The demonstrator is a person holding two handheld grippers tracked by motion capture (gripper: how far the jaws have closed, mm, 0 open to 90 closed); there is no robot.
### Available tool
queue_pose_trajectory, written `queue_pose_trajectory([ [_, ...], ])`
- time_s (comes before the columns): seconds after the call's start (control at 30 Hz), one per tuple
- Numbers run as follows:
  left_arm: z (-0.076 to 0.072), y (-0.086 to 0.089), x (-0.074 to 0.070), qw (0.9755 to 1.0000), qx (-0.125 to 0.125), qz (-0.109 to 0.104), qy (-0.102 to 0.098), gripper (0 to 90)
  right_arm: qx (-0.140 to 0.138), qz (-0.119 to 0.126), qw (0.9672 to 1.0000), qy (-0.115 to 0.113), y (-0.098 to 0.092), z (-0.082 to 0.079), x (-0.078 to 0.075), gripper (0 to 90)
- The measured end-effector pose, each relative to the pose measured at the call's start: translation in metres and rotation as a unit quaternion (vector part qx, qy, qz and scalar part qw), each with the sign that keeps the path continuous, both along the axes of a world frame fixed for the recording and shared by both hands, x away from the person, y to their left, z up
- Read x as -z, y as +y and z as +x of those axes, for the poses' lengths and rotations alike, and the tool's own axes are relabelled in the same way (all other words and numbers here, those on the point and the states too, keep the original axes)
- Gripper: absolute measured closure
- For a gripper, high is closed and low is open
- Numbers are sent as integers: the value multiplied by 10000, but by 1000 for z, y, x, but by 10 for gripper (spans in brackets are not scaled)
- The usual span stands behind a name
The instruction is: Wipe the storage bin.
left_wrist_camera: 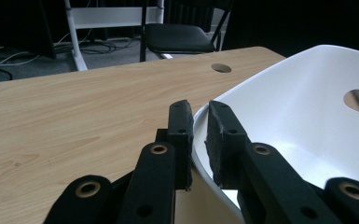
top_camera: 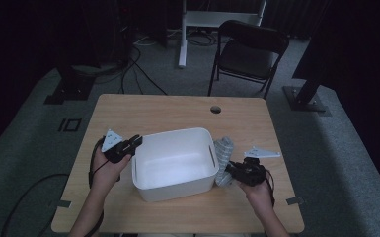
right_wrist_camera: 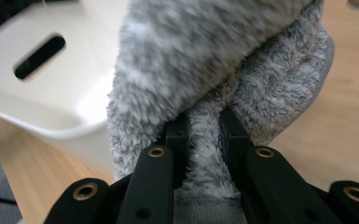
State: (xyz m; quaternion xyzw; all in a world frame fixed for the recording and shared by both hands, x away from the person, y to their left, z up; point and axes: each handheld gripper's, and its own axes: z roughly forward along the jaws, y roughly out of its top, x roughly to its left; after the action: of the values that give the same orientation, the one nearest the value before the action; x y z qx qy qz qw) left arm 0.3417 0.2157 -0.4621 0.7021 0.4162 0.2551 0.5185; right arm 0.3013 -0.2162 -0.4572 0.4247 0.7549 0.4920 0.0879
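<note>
The black pads of the right gripper are being squeezed nearly shut on a fold of the fluffy grey sock, which is being held just outside the white tub's right wall, above the table. The left gripper is being clamped on the tub's left rim (steadying it, probably). So the grabbing is being done; dropping the sock in is still waiting, and the tub is looking empty.
</note>
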Motion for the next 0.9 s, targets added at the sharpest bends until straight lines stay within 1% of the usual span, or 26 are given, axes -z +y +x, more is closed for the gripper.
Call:
queue_pose_trajectory([
  [0.03,0,0,0,10000,0,0,0,799,0,0,10000,0,0,0,0,783],
  [0.07,0,0,0,10000,-3,1,-6,799,26,96,9999,-93,-2,3,-9,783],
  [0.1,0,0,0,10000,-3,1,-6,799,26,96,9999,-93,-2,3,-9,783],
  [0.13,0,0,0,10000,6,-3,-3,799,22,164,9997,-182,-2,6,-16,783],
  [0.17,0,-1,0,10000,10,-1,-3,799,1,157,9997,-193,-1,8,-19,783],
  [0.2,0,-1,0,10000,6,-1,-10,800,-12,96,9997,-209,2,10,-20,783],
  [0.27,0,-2,0,10000,-4,-5,-15,800,-30,8,9998,-171,7,14,-18,784],
  [0.3,0,-2,0,10000,-14,21,-26,799,-11,17,9999,-147,8,15,-17,785],
  [0.4,0,-3,1,10000,-57,31,-46,798,-7,16,10000,-94,8,16,-15,787],
  [0.63,-1,-4,0,9999,-70,71,-103,796,7,-81,9999,-65,10,17,-11,789],
  [0.8,-1,-4,1,9999,-73,47,-110,795,14,-116,9999,-34,11,20,-8,790],
  [0.83,-1,-4,1,9999,-73,46,-105,795,31,-139,9999,-16,12,20,-7,790],
  [0.9,-1,-4,1,9999,-72,31,-120,794,64,-291,9995,41,15,23,-2,790],
])
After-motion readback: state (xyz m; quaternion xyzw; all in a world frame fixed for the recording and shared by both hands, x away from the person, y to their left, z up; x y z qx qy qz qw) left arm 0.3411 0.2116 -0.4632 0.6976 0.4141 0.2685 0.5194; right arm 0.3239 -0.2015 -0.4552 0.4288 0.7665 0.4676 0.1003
